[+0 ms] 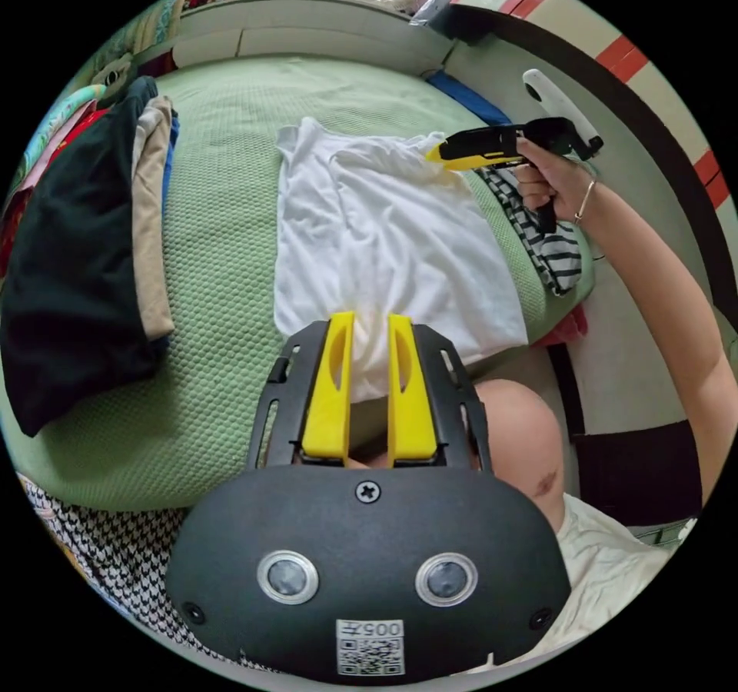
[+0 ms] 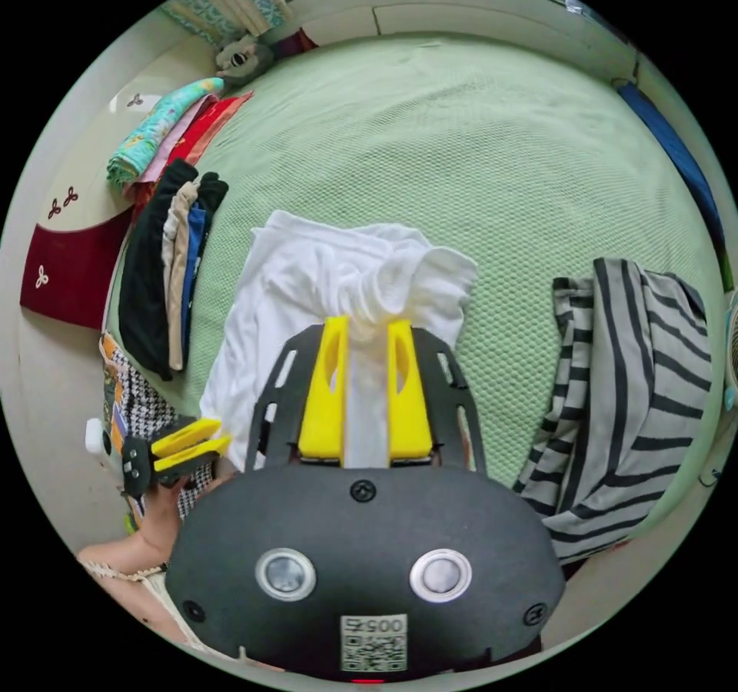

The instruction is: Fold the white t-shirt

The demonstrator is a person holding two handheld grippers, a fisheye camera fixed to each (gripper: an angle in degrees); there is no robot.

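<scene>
In the left gripper view, the left gripper (image 1: 370, 323) is clamped on the near edge of the white t-shirt (image 1: 384, 246), spread mid-frame on the green bed (image 1: 223, 207). At upper right, a bent arm (image 1: 661, 300) holds the right gripper (image 1: 435, 155) on the shirt's far corner. In the right gripper view, bunched cloth is pinched between its jaws, with a striped garment (image 2: 630, 384) at right and a folded stack (image 2: 165, 277) at left.
</scene>
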